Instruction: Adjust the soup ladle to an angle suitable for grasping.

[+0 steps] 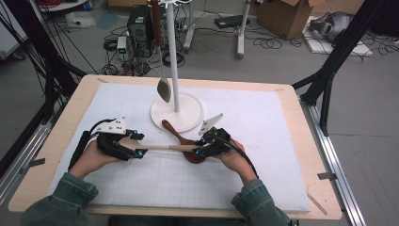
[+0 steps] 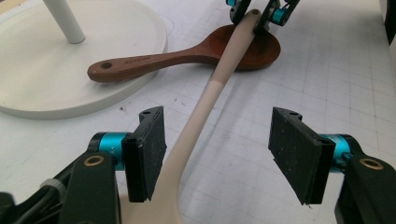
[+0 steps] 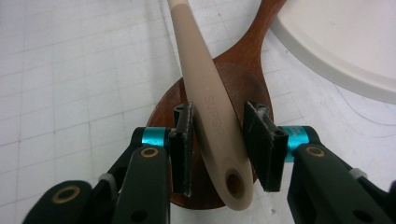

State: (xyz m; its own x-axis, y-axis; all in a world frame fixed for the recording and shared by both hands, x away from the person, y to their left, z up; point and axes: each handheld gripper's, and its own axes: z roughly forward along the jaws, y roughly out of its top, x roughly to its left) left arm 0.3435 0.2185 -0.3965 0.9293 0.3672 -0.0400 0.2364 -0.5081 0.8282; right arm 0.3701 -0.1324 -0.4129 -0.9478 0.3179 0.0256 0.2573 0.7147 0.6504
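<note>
Holding a beige spoon (image 1: pixel 164 147) level between both grippers over the white tabletop (image 1: pixel 263 179).
Right gripper (image 3: pixel 218 140): jaws straddle the spoon's handle end by the hang hole; left pad touches it, a slim gap shows at the right pad, so a firm grip cannot be told. Left gripper (image 2: pixel 219 154): jaws open, spoon's wider end running between them close to the left pad, right pad well apart. Spoon crosses above the bowl of a brown wooden spoon (image 2: pixel 187 56) lying on the tabletop, its handle resting on the white stand base (image 1: pixel 188 113). A metal spoon (image 1: pixel 163 87) hangs from the stand.
</note>
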